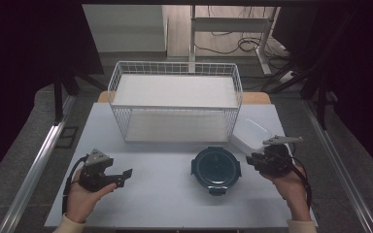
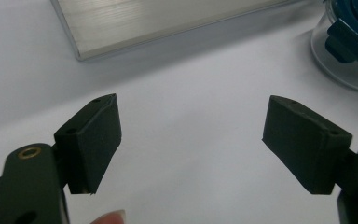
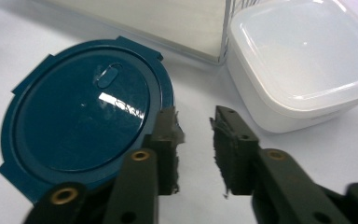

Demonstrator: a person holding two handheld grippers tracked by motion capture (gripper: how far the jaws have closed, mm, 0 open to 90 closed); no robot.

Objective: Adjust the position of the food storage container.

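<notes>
A round container with a dark blue clip-on lid (image 1: 216, 168) sits on the white table (image 1: 160, 194) near the front edge, right of centre, with the right gripper (image 1: 253, 158) just beside it on its right and the left gripper (image 1: 125, 175) well apart from it on its left. The right hand (image 1: 291, 187) is plainly the nearer one: in the right gripper view the lid (image 3: 81, 123) lies to the left of the jaws, its rim just beside the left pad (image 3: 168, 140), while the gap between the pads looks onto bare table between the round container and a white square lidded box (image 3: 303, 60). The right jaws stand narrowed to a slim gap and hold nothing. Being round, the container offers no long axis; what counts is that it lies toward the scene's left of the right tongs, so a grip on it would likely call for a short sideways shift and a wider opening. The left gripper's jaws stand wide apart and empty, pads (image 2: 95, 140) over bare table, with the container's glass wall and a blue clip (image 2: 349, 37) off at the far right of its view. A white wire basket (image 1: 175, 102) stands at the far side of the table, behind both containers.
</notes>
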